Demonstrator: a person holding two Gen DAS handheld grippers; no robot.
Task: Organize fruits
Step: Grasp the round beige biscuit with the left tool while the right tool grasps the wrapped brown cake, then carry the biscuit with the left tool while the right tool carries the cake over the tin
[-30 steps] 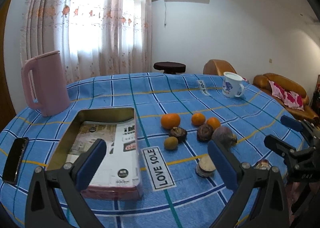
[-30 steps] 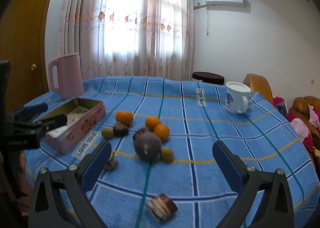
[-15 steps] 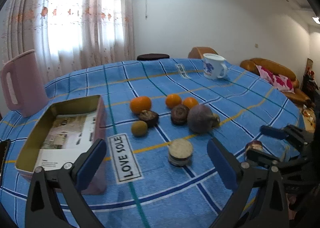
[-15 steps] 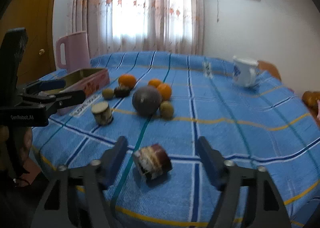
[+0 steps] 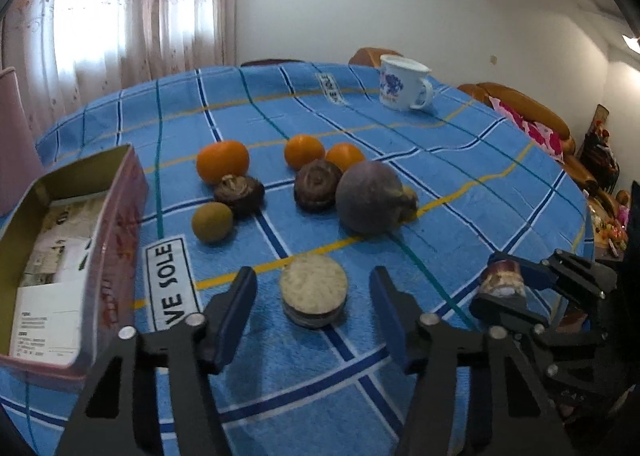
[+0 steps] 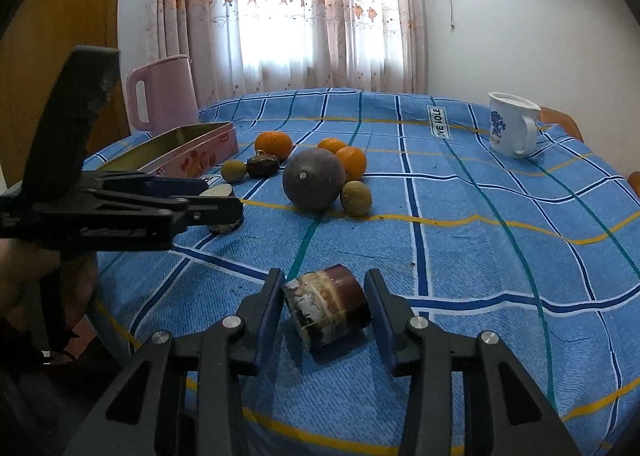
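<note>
On blue checked tablecloth (image 6: 480, 240), my right gripper (image 6: 325, 306) has just closed around a brown-and-white fruit stub (image 6: 326, 306) lying sideways, while my left gripper (image 5: 314, 306), also closing, straddles a flat pale-topped slice (image 5: 313, 288) untouched.

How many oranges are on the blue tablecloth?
3. The biggest orange sits nearest the pink tin. A second orange is farther right, and a third orange sits beside it, behind the big purple fruit. None seems hidden.

Woven blue checked tablecloth (image 6: 480, 256); brassy metal tin (image 5: 60, 256) holding paper; glossy white mug (image 6: 510, 124); matt black plastic gripper arms.
</note>
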